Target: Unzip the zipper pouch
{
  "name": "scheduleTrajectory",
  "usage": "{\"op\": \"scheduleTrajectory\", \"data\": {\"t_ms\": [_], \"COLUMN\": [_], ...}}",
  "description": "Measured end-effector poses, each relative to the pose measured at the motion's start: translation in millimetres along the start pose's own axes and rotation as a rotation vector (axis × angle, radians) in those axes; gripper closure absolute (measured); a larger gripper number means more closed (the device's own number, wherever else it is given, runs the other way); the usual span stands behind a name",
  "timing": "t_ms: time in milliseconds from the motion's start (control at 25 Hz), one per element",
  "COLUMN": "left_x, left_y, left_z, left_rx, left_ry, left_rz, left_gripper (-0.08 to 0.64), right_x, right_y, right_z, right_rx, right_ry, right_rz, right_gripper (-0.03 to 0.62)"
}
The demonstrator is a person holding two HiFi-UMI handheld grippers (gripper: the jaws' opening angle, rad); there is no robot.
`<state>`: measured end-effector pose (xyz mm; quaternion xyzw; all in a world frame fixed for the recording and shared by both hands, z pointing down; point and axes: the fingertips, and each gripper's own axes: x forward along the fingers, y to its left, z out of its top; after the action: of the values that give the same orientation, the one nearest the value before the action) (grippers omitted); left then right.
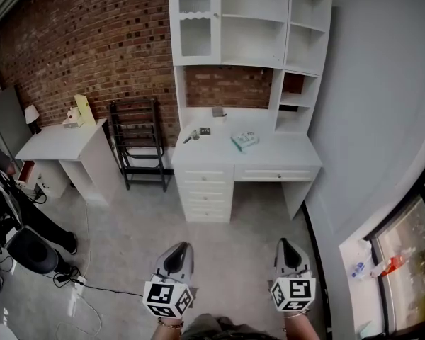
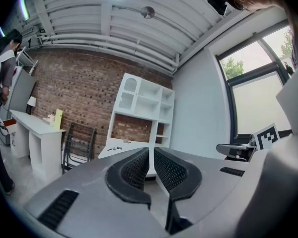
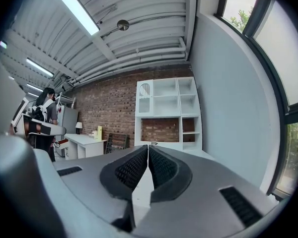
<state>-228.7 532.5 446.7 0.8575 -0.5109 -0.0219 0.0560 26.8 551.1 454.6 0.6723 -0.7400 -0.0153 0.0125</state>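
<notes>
White desk point(image 1: 283, 156), pouch point(image 1: 245, 140) mid-worktop, small items point(image 1: 196, 134) toward its left edge, black rack point(image 1: 138, 142) beside desk, open floor point(image 1: 234, 236) before it, left gripper point(image 1: 178, 249) and right gripper point(image 1: 289, 246) jaws pressed together, empty

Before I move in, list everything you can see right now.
Desk with hutch: one, white, against the brick wall.
Pouch: one, pale teal, on the desktop, right of centre.
Small items: three, dark, on the desktop's left and back.
Folding rack: one, black, left of the desk.
Side table: one, white, far left.
Power strip: one, white, floor at left.
Left gripper: one, grey, near bottom, jaws shut, empty.
Right gripper: one, grey, near bottom, jaws shut, empty.
</notes>
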Motion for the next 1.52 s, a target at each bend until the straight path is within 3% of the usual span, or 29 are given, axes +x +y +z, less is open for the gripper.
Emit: {"op": "scheduleTrajectory", "data": {"t_ms": [80, 160, 480, 560, 800, 920, 1120, 1360, 1520], "left_x": [-2, -3, -6, -3, 4, 6, 13, 19, 29], "left_y": [-1, 1, -9, -16, -33, -30, -25, -20, -19], "left_z": [0, 2, -9, -10, -13, -13, -11, -9, -9], "left_rx": [0.000, -0.004, -0.007, -0.006, 0.028, 0.047, 0.050, 0.039, -0.015], "left_ry": [-0.005, -0.008, 0.005, 0.015, 0.026, 0.022, 0.020, 0.001, -0.010], "left_rz": [-0.002, -0.004, -0.048, -0.072, -0.126, -0.098, -0.059, -0.022, -0.038], "left_gripper": [0.555, 0.533, 0.381, 0.315, 0.234, 0.157, 0.043, -0.009, -0.012], "right_x": [-2, 0, -1, 1, 4, 6, 13, 22, 31], "right_y": [2, 4, 3, 5, 14, 17, 18, 12, 7], "right_z": [-3, -4, -10, -9, -10, -11, -11, -9, -9], "right_rx": [-0.010, -0.009, -0.004, 0.005, 0.003, 0.008, 0.021, 0.017, -0.007], "right_ry": [0.008, 0.021, 0.025, 0.031, 0.028, 0.017, 0.010, -0.013, -0.013], "right_rz": [0.014, 0.031, 0.042, 0.057, 0.098, 0.119, 0.144, 0.135, 0.127], "right_gripper": [0.586, 0.480, 0.353, 0.314, 0.239, 0.156, 0.099, 0.021, 0.017]}}
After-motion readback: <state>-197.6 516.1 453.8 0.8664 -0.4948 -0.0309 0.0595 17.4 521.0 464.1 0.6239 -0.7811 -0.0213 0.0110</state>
